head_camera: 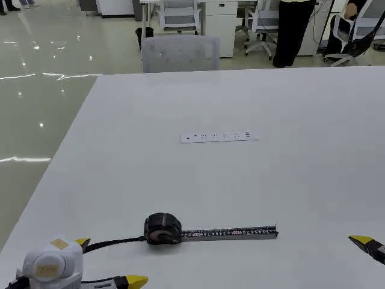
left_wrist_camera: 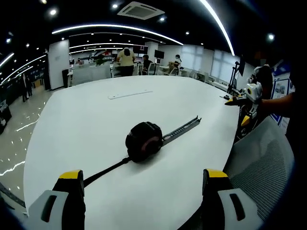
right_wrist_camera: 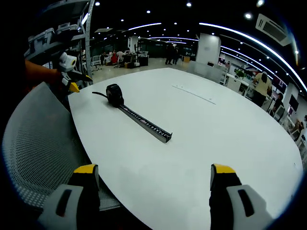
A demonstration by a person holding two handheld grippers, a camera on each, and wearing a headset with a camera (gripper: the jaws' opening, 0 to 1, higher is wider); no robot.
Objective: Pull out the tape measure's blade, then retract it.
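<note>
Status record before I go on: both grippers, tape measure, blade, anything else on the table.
left gripper: open, empty
right gripper: open, empty
tape measure case: on the table, not gripped
blade: pulled out, end toward right gripper
strap: trails from case toward left gripper
socket strip: farther back on table
</note>
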